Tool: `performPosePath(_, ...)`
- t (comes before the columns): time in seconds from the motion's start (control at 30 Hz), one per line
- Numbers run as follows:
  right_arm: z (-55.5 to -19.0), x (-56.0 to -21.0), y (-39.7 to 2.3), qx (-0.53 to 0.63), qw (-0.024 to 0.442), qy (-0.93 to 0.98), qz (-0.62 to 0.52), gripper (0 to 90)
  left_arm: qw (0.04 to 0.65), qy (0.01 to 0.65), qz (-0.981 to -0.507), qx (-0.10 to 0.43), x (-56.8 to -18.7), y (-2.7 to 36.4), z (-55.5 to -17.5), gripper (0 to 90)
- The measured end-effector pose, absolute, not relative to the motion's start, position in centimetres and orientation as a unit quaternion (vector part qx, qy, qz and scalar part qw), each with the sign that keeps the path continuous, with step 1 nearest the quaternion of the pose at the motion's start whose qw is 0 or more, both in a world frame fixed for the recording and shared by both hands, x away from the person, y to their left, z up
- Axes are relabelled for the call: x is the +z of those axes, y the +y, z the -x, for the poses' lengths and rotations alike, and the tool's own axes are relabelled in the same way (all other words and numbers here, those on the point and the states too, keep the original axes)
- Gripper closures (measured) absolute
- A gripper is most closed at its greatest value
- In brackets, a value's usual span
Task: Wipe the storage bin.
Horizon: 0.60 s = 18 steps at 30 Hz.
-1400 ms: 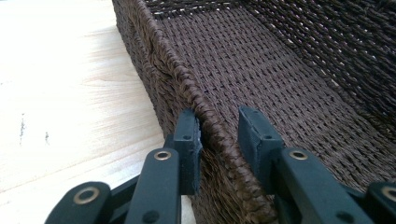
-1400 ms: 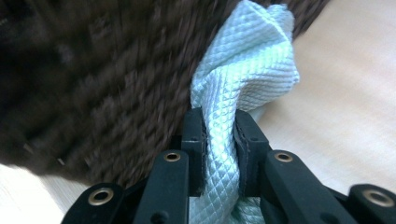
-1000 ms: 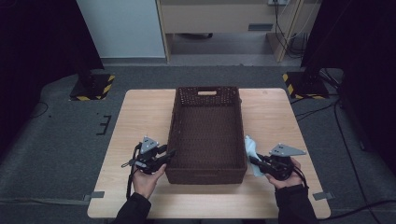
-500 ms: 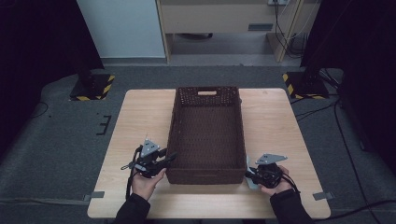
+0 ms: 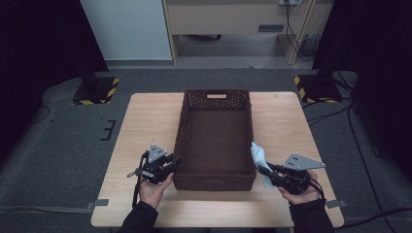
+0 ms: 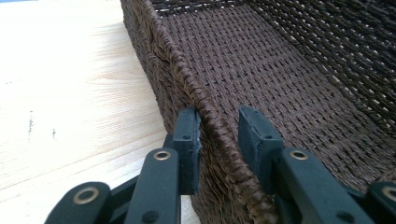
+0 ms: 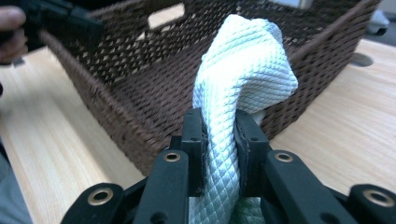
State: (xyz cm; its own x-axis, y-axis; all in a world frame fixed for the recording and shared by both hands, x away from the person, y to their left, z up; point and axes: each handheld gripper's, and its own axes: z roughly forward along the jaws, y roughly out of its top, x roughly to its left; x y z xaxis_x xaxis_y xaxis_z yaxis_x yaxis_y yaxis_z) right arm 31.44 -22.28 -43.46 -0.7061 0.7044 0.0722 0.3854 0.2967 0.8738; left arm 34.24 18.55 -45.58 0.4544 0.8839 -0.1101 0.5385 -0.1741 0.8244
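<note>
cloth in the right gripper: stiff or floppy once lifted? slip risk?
Likely floppy: the cloth folds over above the right gripper and would probably drape. Slip looks unlikely: its quilted weave sits pinched between both pads. Probably light, since it holds that fold unsupported.

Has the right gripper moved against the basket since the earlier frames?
Yes. The right gripper, shut on the white cloth, dipped toward the table's near edge, then came back beside the basket.

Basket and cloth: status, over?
Left gripper astride basket rim, jaws just closing, one pad off. Right gripper shut on white cloth, beside basket's right wall. Basket empty, nothing in the way.
</note>
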Motion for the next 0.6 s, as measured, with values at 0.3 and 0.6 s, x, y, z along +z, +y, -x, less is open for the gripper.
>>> performPosePath(0.3, -32.1, -46.5, -22.4, 0.455, 0.141, 0.793, -0.38, 77.3, 0.426, 0.478, -0.741, 0.203, -45.6, 18.6, -34.3, 69.3)
performPosePath(0.6, -32.6, -50.2, -20.8, 0.358, 0.107, 0.84, -0.394, 77.1, 0.431, 0.472, -0.742, 0.201, -45.6, 18.8, -34.5, 66.8)
